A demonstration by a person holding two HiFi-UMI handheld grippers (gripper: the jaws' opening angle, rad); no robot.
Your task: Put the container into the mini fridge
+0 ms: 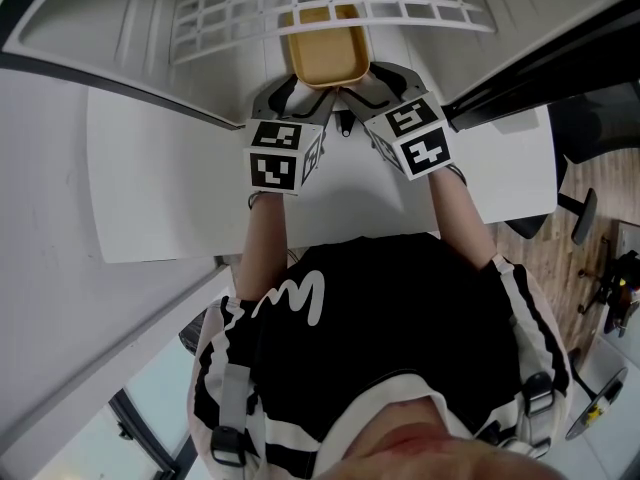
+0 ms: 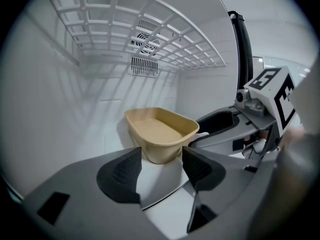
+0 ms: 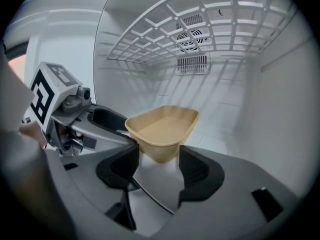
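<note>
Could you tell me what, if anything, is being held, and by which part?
It cannot be told: the tan container has its near end between the spread jaws of the left hand-held gripper and right hand-held gripper; contact is unclear.

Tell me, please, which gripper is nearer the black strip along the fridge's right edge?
Right. The right gripper is beside the black strip; the left gripper is farther, across the container.

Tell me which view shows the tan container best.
The right gripper view: the container shows whole, with rim, empty inside and side wall. The left gripper view shows nearly as much. The head view shows only its top, its far end under the shelf.
</note>
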